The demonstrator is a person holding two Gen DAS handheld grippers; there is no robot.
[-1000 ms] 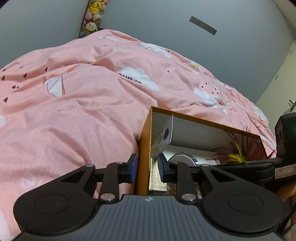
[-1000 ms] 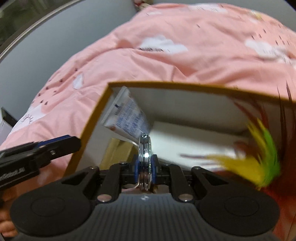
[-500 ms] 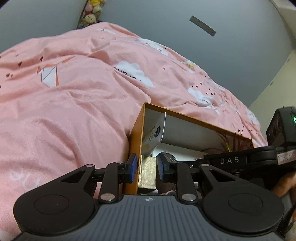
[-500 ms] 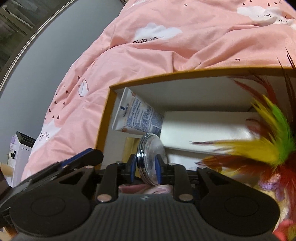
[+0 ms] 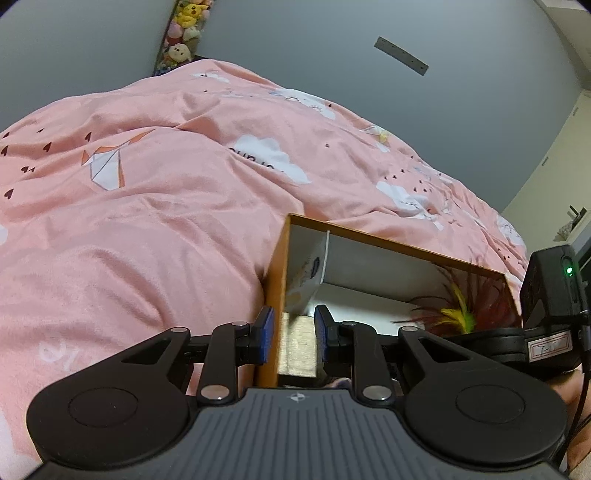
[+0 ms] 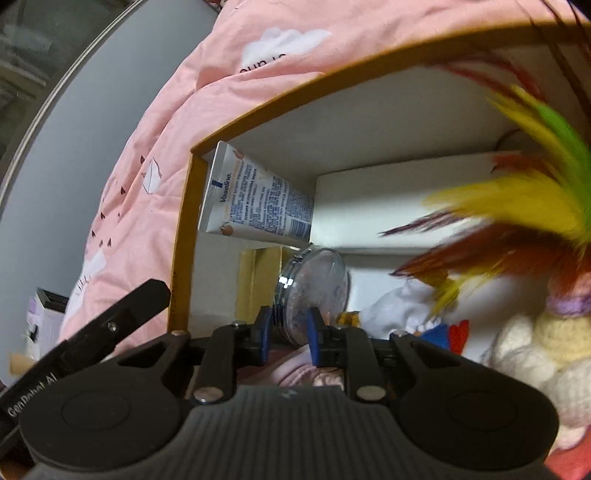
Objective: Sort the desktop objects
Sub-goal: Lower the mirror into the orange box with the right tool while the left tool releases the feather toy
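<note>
Two black tongs poke into one open box with an orange rim. On the left, the left gripper has its blue pads a small way apart. One pad is outside the box wall and the other is inside, so the wall stands between them. A little gold box shows in that gap too, but I cannot tell if the pads squeeze anything.

On the right, the right gripper has a round tin with a clear lid between its pads. The tin leans over to one side. The jaws have just been closing a little and the gap is narrow. I cannot tell if they press on the tin.

Just past the tin, a white cream tube leans in the box corner, above the little gold box. A long white box lies beside the tube. Bright yellow, green and red feathers stick out on the right, over a fluffy cream toy.

Behind the box lies a big pink blanket with white clouds. Far away, soft toys sit by the grey wall.
</note>
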